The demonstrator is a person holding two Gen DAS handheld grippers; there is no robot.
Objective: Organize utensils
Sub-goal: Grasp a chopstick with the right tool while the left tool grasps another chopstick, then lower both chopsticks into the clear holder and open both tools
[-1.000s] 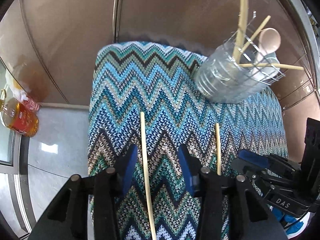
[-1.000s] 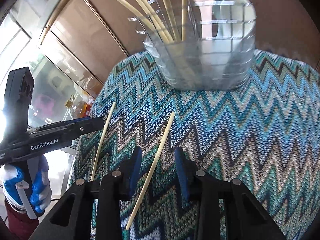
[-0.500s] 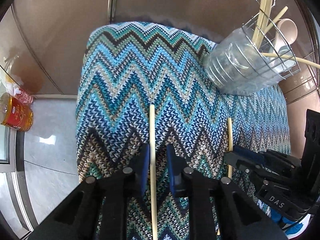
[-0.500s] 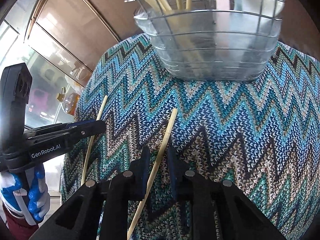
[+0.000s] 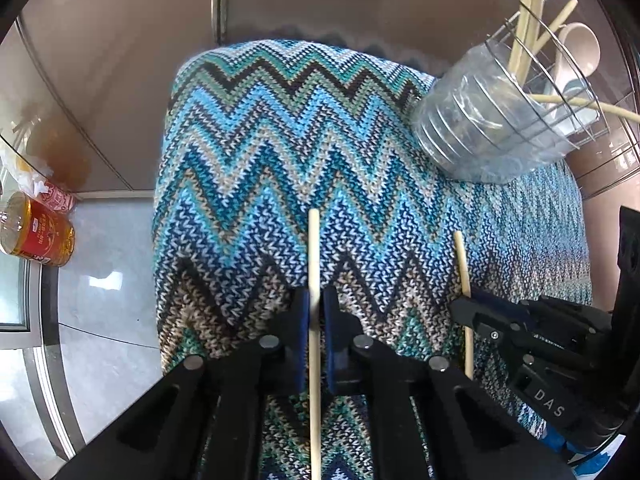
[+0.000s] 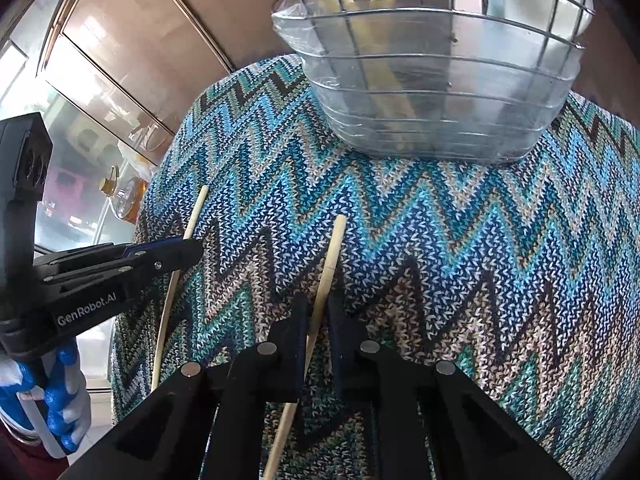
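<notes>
Pale wooden chopsticks, thin and straight, flat on zigzag cloth (image 5: pixel 256 152) near wire holder (image 5: pixel 520 120). Left gripper (image 5: pixel 315 312) clamped on left chopstick (image 5: pixel 314 248); right gripper (image 6: pixel 318 312) clamped on right chopstick (image 6: pixel 332 248).

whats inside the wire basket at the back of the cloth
In the wire basket: several pale chopsticks and a pale spoon stand up. Their lower ends blur behind its clear plastic liner.

Two chopsticks lie side by side, apart, on the knitted cloth (image 5: pixel 256 152). The left hand-held gripper (image 5: pixel 315 312) straddles the left chopstick (image 5: pixel 314 248); the right hand-held gripper (image 6: pixel 318 312) straddles the right chopstick (image 6: pixel 330 256). Ahead of both, on the cloth's far side, stands the wire utensil holder (image 6: pixel 440 80) with more chopsticks and spoons inside.
</notes>
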